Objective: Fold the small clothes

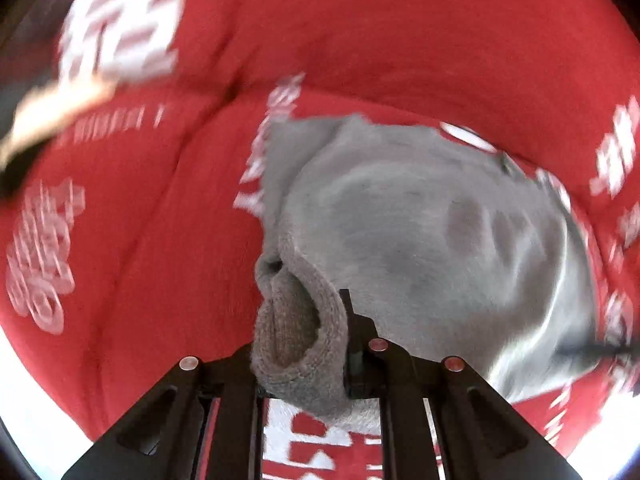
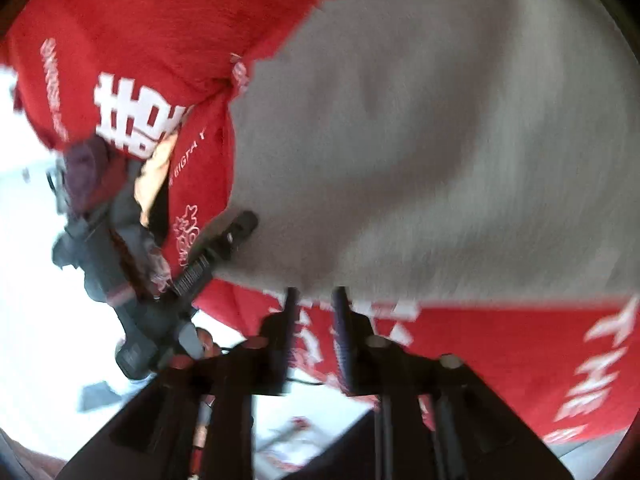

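Left wrist view: left hand-held gripper (image 1: 308, 344) pinches the grey garment (image 1: 420, 240)'s cuff over red cloth (image 1: 360, 40); right hand-held gripper (image 2: 316, 300) nips its edge. Folding looks barely begun.

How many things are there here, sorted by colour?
Grey: 1, a grey knitted garment, its rolled edge pinched in the left gripper.
Red: 1, a red cloth with white lettering spread under the garment.
Black: 2, the left gripper and the right gripper, which sits at the garment's near edge.
Total: 4.
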